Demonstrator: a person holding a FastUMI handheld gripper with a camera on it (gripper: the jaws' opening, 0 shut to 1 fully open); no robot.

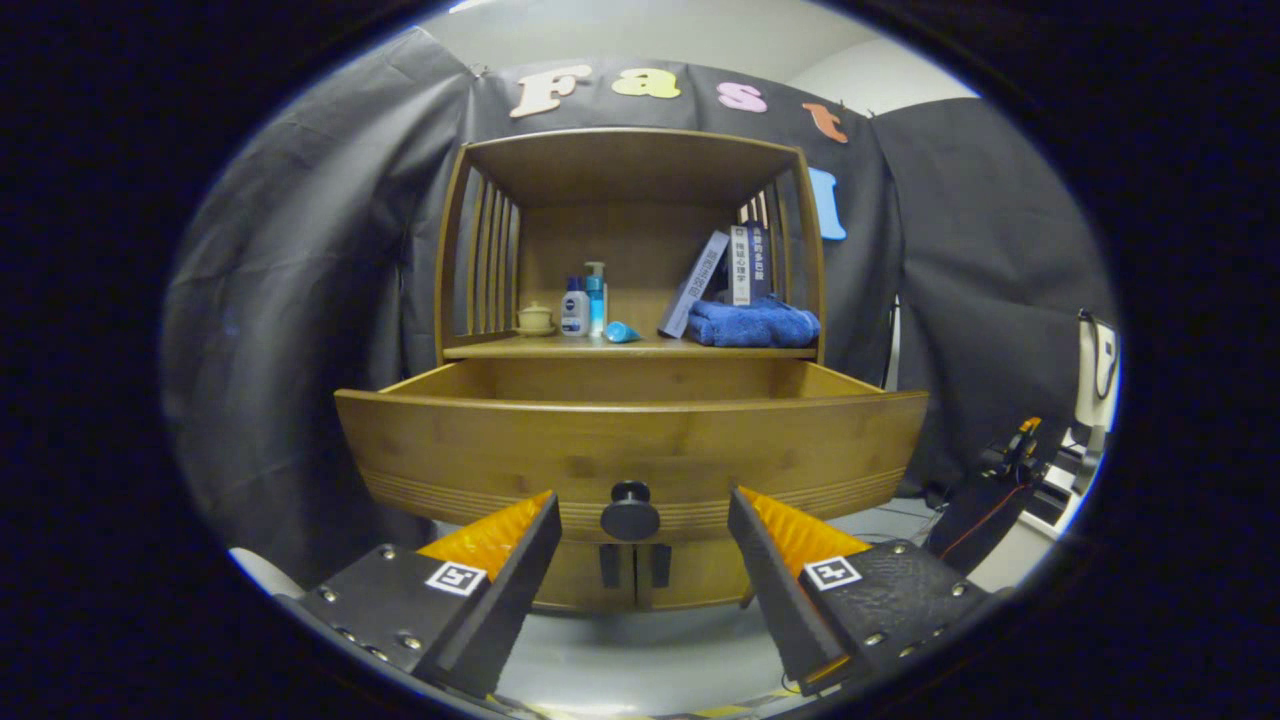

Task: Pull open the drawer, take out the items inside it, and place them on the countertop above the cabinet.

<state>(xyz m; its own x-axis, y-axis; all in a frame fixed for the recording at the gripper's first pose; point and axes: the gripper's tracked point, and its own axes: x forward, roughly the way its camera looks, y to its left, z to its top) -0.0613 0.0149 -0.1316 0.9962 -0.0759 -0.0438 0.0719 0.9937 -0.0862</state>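
The wooden drawer (630, 445) of the cabinet stands pulled out toward me, its curved front facing the camera. Its dark round knob (630, 515) sits in the gap between my fingers, a little beyond the tips and untouched. My gripper (642, 515) is open, one finger on each side of the knob. The drawer's inside is hidden behind its front panel, so I cannot see what lies in it. The countertop (650, 348) runs just above the drawer, under the wooden shelf frame.
On the countertop stand a small cream jar (535, 318), two bottles (583, 305), a small blue object (622, 332), leaning books (725, 270) and a folded blue towel (752, 323). Two small dark handles (635, 565) show on the doors below the drawer. Equipment with cables (1010, 480) sits off to the right.
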